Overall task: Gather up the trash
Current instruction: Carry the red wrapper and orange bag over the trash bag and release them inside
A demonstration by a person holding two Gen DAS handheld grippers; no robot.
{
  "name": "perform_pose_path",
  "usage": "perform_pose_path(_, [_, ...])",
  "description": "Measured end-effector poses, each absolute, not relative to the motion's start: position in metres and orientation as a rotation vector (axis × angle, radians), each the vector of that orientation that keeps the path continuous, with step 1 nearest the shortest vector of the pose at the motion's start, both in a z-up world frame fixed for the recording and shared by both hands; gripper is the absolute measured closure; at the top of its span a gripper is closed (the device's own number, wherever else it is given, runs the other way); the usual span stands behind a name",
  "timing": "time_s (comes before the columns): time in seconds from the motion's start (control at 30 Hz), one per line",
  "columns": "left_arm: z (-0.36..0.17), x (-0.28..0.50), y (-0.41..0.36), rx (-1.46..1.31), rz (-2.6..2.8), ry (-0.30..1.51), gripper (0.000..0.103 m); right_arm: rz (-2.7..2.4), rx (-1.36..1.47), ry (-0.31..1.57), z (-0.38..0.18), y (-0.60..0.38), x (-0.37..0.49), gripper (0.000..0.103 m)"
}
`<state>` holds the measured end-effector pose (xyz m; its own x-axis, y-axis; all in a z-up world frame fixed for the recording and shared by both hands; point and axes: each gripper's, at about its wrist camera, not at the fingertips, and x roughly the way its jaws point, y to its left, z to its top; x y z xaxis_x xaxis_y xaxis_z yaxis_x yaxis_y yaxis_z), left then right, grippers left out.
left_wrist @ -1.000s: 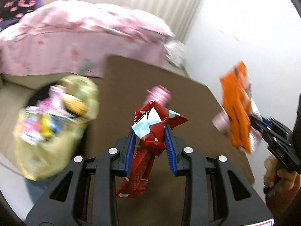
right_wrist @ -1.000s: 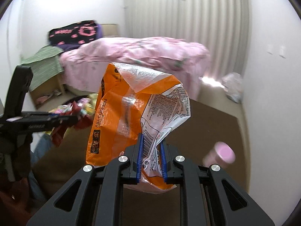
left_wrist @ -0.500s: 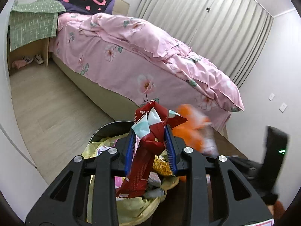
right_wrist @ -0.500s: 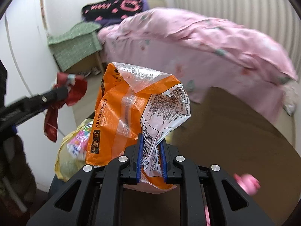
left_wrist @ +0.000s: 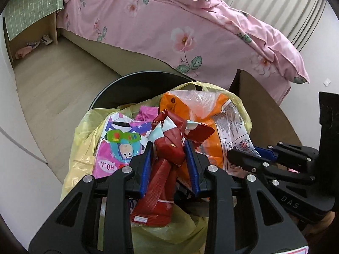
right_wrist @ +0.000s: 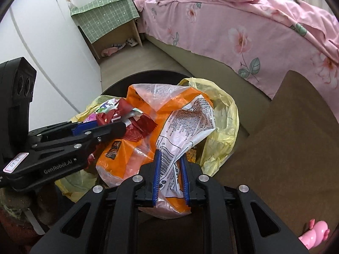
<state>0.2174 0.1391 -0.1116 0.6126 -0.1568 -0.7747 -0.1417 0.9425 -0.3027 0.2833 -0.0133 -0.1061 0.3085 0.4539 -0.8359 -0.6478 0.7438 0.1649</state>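
- Left gripper (left_wrist: 169, 160): clamped on a crumpled dark-red foil wrapper (left_wrist: 167, 148), held just over the mouth of the yellow plastic trash bag (left_wrist: 82, 144).
- Right gripper (right_wrist: 170, 173): clenched on a large orange-and-white crinkly plastic package (right_wrist: 161, 127), also above that bag.
- Bag already heaped with wrappers; lined into a round black bin (left_wrist: 127, 89).
- Risk: wide orange package likely to slide off the heap or snag the bag's rim on release.
- Risk: grippers crowded together over the bag; possible collision.

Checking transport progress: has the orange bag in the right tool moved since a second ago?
Yes. The orange bag, clamped in the right tool, has travelled from above the brown table to over the yellow trash bag beside the bed.
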Motion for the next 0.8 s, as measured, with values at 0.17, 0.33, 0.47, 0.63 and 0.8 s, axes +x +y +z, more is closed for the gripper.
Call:
perform_pose_path(0.17, [-0.117, 0.22, 0.138, -0.328, 0.018, 0.942, 0.073, 0.735, -0.244, 1.017, -0.11, -0.001, 0.284, 0.086])
perform_pose_path(0.33, [-0.114, 0.218, 0.144, -0.364, 0.008, 0.928, 0.073, 0.724, -0.27, 0.99, -0.108, 0.002, 0.281, 0.086])
perform_pose_path(0.47, [-0.11, 0.216, 0.146, -0.372, 0.017, 0.916, 0.067, 0.713, -0.223, 0.971, -0.101, -0.009, 0.276, 0.076])
perform_pose_path(0.63, [-0.106, 0.211, 0.15, -0.405, 0.026, 0.911, 0.057, 0.689, -0.171, 0.938, -0.089, -0.029, 0.27, 0.063])
perform_pose_path(0.8, [-0.091, 0.2, 0.147, -0.418, -0.005, 0.86, 0.03, 0.636, -0.149, 0.874, -0.07, -0.056, 0.245, 0.062])
